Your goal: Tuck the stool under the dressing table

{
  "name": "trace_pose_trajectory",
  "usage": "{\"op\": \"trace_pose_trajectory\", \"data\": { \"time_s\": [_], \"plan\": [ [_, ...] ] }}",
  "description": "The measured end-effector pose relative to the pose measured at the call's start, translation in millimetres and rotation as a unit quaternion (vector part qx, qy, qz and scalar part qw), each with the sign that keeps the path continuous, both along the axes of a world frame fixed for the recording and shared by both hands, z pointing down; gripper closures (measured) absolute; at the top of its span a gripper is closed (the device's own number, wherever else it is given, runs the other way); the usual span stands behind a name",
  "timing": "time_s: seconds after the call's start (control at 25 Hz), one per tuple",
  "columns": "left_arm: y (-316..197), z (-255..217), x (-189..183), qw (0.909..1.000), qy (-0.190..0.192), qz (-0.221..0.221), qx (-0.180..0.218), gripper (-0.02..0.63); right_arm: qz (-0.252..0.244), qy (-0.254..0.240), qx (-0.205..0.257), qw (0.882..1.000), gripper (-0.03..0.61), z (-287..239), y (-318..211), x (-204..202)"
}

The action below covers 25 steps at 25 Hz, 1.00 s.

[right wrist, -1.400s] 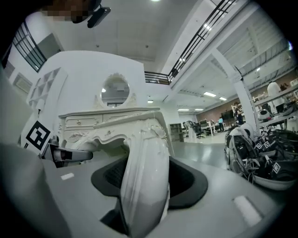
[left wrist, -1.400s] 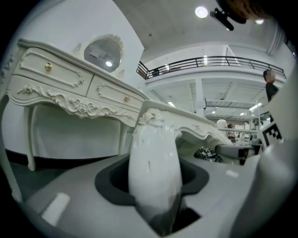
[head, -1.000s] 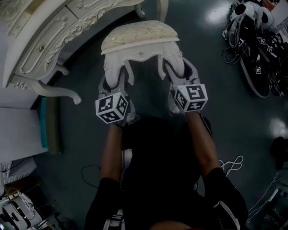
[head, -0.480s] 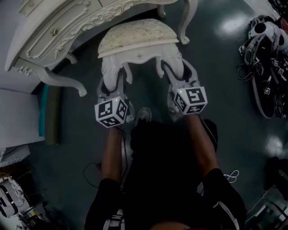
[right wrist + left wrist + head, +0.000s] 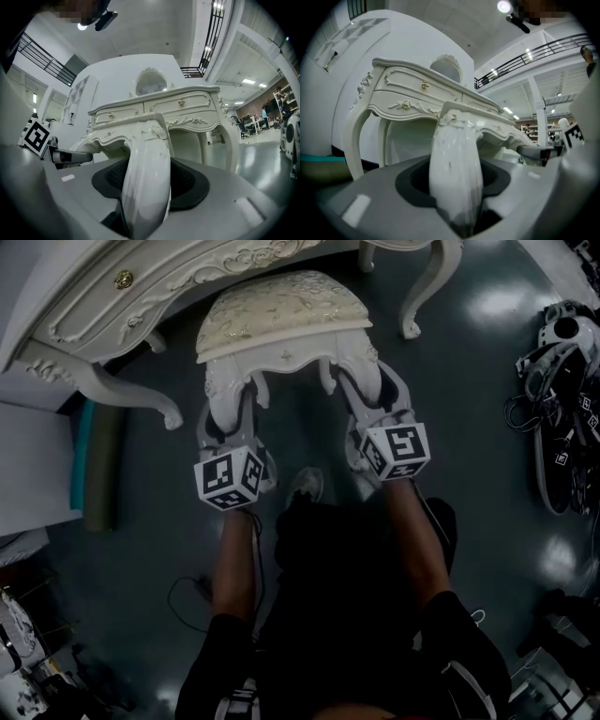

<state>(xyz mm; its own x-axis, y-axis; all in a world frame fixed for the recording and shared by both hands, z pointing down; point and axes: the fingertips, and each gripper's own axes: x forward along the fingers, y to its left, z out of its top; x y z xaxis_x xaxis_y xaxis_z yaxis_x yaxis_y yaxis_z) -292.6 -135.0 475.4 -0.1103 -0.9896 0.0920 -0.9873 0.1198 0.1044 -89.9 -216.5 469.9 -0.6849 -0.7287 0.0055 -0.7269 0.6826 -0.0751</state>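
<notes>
The cream carved stool (image 5: 279, 317) stands on the dark floor, its far edge at the front of the white dressing table (image 5: 112, 298). My left gripper (image 5: 226, 411) is shut on the stool's near left leg (image 5: 454, 164), which fills the gap between its jaws in the left gripper view. My right gripper (image 5: 371, 399) is shut on the near right leg (image 5: 146, 183) in the same way. Both grippers point level toward the table. The table's drawers with gold knobs (image 5: 424, 85) and its knee space show beyond the legs in both gripper views.
The table's curved legs stand at the left (image 5: 141, 399) and the right (image 5: 429, 292) of the stool. A green roll (image 5: 97, 465) lies on the floor at the left. Black gear and cables (image 5: 562, 409) lie at the right. The person's shoe (image 5: 306, 486) is just behind the stool.
Both grippers have pushed the stool across the floor toward the dressing table. Its seat now reaches the table's front edge, between the two table legs.
</notes>
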Motion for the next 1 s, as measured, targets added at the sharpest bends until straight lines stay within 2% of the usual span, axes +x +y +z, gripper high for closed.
{"op": "trace_pose_trajectory", "data": {
  "time_s": [1.0],
  "plan": [
    [-51.7,39.2,-54.3,0.9996,0.003,-0.024,0.015,0.394,-0.020,0.001,0.015,1.000,0.339,35.2,-60.7,-58.5]
  ]
}}
